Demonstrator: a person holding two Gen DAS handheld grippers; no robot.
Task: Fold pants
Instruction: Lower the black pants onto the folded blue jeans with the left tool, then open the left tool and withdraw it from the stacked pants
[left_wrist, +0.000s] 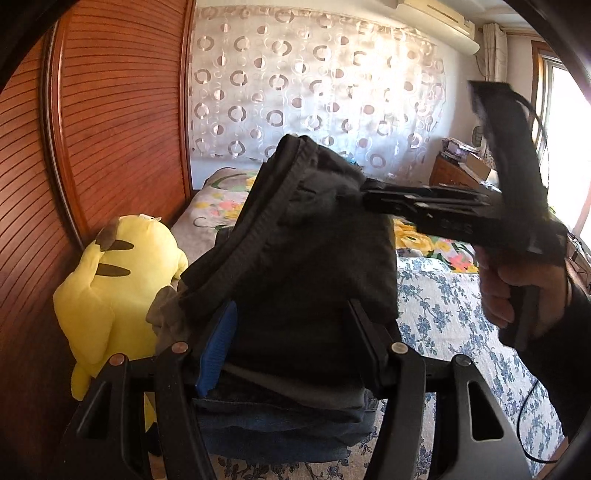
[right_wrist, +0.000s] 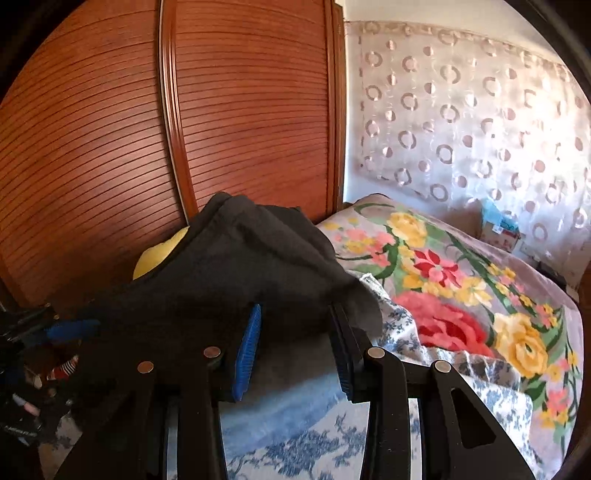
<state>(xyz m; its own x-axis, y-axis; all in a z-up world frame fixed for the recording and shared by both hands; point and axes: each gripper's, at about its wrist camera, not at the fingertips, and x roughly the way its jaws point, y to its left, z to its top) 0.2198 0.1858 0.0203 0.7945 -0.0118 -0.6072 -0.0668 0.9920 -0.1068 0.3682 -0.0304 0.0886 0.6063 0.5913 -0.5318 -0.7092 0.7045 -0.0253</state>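
Dark grey pants (left_wrist: 306, 258) hang bunched in the air above the bed, waistband up. My left gripper (left_wrist: 295, 332) has the cloth between its blue-padded fingers (left_wrist: 218, 350) and holds it. My right gripper shows in the left wrist view (left_wrist: 365, 192), its tips buried in the pants' upper edge. In the right wrist view the pants (right_wrist: 229, 273) drape over and between my right gripper's (right_wrist: 295, 343) fingers (right_wrist: 247, 350). The left gripper's blue pad (right_wrist: 74, 328) shows at the left of that view.
A bed with a blue-and-white floral sheet (left_wrist: 461, 306) and a bright flowered blanket (right_wrist: 461, 280) lies below. A yellow plush toy (left_wrist: 114, 288) sits against the wooden slatted wardrobe (left_wrist: 122, 122). A patterned curtain (left_wrist: 314, 92) hangs behind. A dresser (left_wrist: 461, 170) stands far right.
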